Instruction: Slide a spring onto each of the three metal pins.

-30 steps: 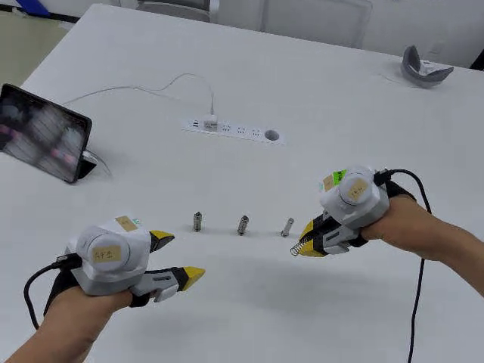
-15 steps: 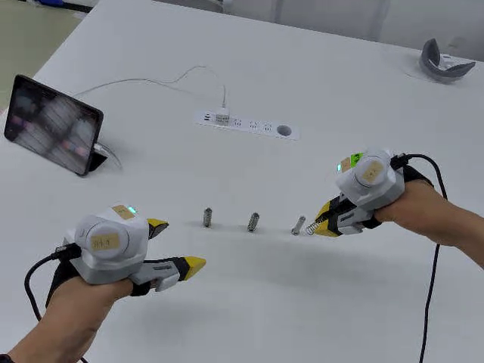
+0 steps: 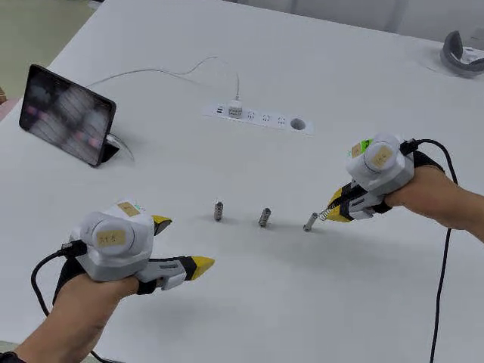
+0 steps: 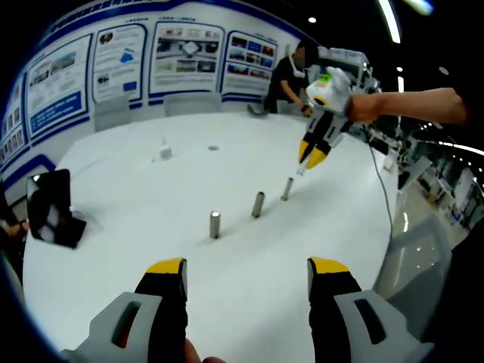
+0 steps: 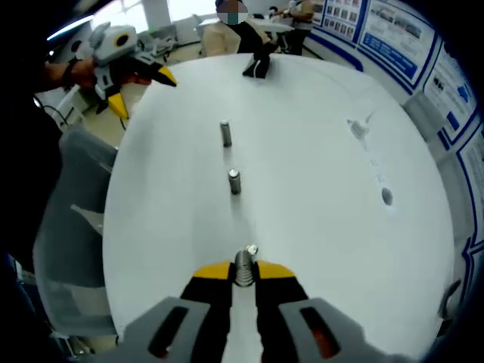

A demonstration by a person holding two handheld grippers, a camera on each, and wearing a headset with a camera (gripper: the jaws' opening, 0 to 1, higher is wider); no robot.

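Three pins [image 3: 265, 217] in row; right tool [image 3: 334, 213] grips one spring [image 3: 324, 215].

tablet [image 3: 68, 113] propped, far left | power strip [image 3: 265, 119] mid-table, plugged | grey curved object [image 3: 457, 57] far right corner

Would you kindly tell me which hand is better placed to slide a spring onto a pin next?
The right. The right tongs are shut on a spring, its tip just short of the nearest pin. The left tongs are open, empty and farther away.
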